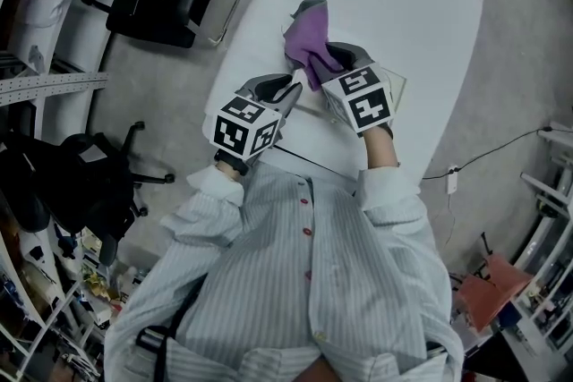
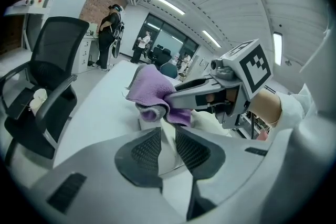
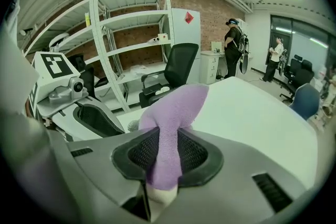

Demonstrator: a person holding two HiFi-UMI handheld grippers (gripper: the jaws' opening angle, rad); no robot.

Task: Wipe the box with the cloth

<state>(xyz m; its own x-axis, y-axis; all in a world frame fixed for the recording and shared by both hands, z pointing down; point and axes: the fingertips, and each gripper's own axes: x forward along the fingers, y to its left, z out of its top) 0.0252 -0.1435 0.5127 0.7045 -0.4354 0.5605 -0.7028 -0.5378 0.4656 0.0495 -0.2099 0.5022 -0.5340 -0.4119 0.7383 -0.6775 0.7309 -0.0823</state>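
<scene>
Left gripper view: your left gripper (image 2: 168, 132) has jaws nearly together, clamped on thin white wall of box (image 2: 168, 150). Box sits on white table (image 2: 94, 107). Purple cloth (image 2: 149, 86) lies bunched on box's far side, pinched by your right gripper (image 2: 167, 98).

Right gripper view: your right jaws are closed on cloth; a fold runs between pads and rises above them. Left gripper is at left, close by.

Head view: both your grippers are side by side at near table edge, cloth just beyond them. Box is pale and hard to make out here.
</scene>
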